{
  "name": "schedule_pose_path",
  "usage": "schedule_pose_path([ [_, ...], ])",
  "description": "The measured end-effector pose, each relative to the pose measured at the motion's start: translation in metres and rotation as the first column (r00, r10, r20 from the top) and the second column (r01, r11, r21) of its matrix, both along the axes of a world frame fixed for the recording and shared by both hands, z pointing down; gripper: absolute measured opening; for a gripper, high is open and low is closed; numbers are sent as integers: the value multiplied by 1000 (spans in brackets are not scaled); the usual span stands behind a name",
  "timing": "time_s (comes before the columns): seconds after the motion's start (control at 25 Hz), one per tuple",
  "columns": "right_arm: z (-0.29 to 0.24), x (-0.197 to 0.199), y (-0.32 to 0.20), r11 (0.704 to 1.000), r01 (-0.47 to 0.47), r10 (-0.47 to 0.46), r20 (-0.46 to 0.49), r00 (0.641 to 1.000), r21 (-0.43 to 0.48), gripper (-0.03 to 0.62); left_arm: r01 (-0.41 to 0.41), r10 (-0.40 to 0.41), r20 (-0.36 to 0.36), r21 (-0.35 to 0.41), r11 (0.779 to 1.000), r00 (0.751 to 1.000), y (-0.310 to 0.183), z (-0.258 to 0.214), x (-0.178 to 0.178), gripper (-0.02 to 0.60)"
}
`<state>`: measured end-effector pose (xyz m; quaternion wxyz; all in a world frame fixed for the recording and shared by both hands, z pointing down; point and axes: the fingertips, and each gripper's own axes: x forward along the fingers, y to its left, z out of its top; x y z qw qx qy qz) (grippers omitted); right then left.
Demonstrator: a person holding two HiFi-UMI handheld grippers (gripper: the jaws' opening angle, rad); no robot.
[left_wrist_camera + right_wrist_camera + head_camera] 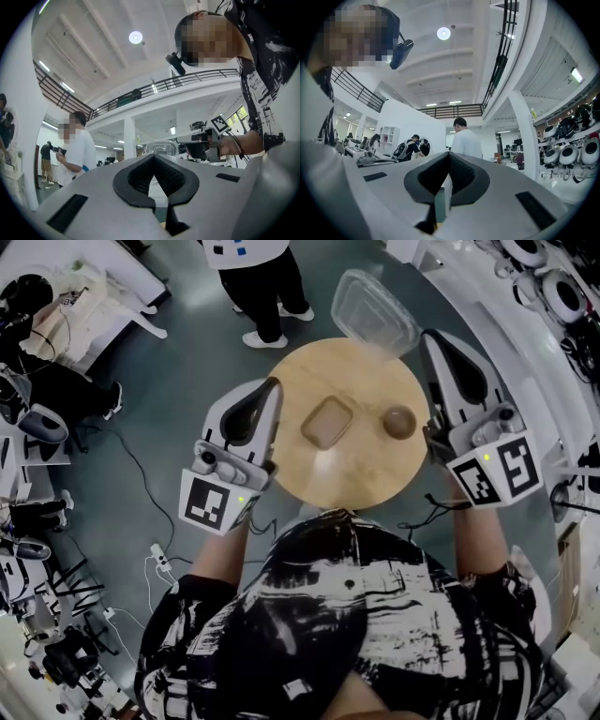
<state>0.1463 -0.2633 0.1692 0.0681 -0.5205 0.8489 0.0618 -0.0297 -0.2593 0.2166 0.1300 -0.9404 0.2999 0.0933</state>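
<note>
Currently both grippers hang beside the round wooden table with their jaws pressed together and nothing between them. The left gripper sits at the table's 9 o'clock edge, the right gripper near 2 o'clock. A shallow square tray lies at the table's centre, a brown round bowl toward 3 o'clock, and a clear plastic container overhangs the rim at 1 o'clock, just beside the right gripper's tip.

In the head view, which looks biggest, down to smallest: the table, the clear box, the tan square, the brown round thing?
1. table
2. clear box
3. tan square
4. brown round thing
The last two lie side by side, so distance does not blur their order.
</note>
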Motion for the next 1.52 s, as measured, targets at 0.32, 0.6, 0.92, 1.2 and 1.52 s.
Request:
schedule_pose_path([
  [0.32,-2,-2,3,999,-6,5,2,1000,49,0,2,-2,7,-3,1000,1000,-2,-1,-1,0],
  [0.6,8,-3,4,999,-7,8,-8,1000,51,0,19,-18,13,-40,999,1000,-14,-7,2,0],
  [0.92,6,-1,5,999,-9,10,-20,1000,51,0,37,-33,62,-62,997,998,-32,-24,12,0],
  [1.2,10,-9,1,999,-15,16,-25,1000,45,0,54,-47,85,-81,995,995,-42,-27,7,0],
  [1.52,10,-14,1,999,-16,18,-24,1000,47,0,56,-49,94,-82,995,994,-42,-25,5,0],
])
